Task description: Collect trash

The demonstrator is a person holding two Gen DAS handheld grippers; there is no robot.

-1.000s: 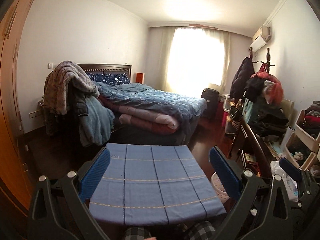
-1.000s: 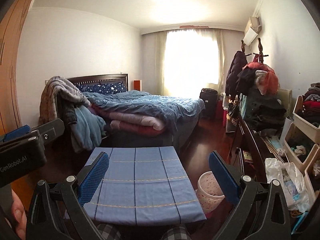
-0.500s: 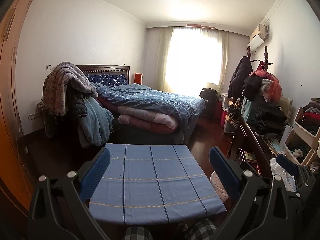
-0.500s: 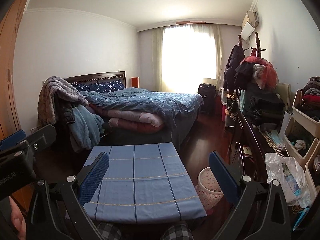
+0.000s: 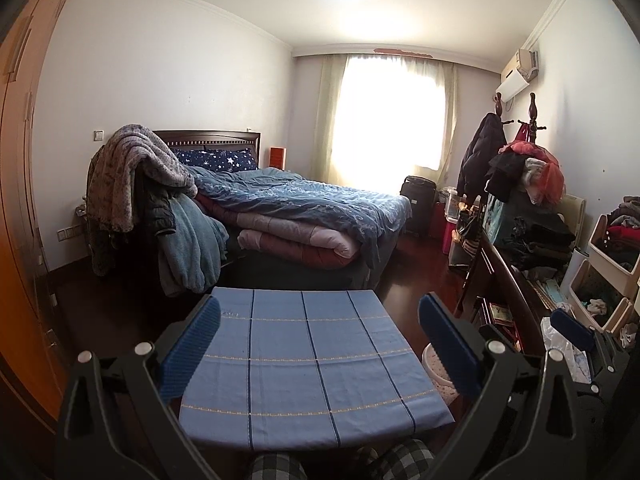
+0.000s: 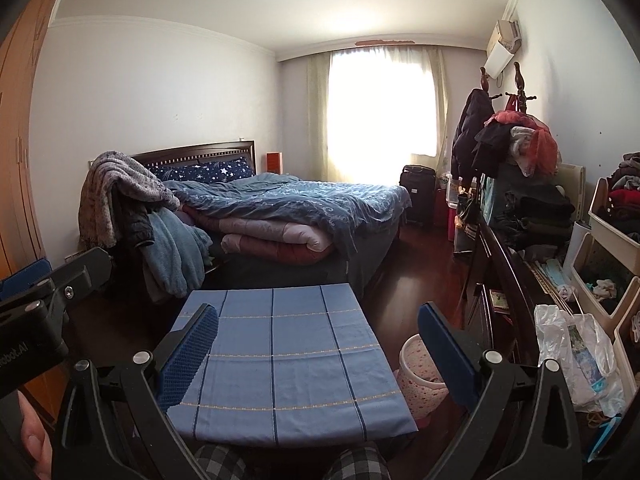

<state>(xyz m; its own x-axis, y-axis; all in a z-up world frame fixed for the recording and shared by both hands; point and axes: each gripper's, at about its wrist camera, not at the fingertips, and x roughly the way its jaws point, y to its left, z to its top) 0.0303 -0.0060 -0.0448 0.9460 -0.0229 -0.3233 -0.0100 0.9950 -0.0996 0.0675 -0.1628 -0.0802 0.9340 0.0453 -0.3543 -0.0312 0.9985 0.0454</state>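
A small table with a blue checked cloth (image 5: 304,360) stands right in front of me; it also shows in the right wrist view (image 6: 280,360). No loose trash shows on it. A pink speckled waste bin (image 6: 420,376) stands on the floor at the table's right, partly hidden in the left wrist view (image 5: 438,372). My left gripper (image 5: 318,344) is open and empty above the cloth. My right gripper (image 6: 318,350) is open and empty, held beside the left one. A white plastic bag (image 6: 572,356) lies on the dark desk at the right.
A bed with blue quilts (image 5: 304,216) fills the middle of the room. A chair piled with clothes (image 5: 152,200) stands left of the table. A dark desk (image 6: 508,280), storage bins (image 6: 608,264) and a coat rack (image 6: 512,136) line the right wall. An orange wardrobe (image 5: 20,240) is at the left.
Both grippers have tilted slightly upward, so the room sits lower in both views. Both stay open and empty.
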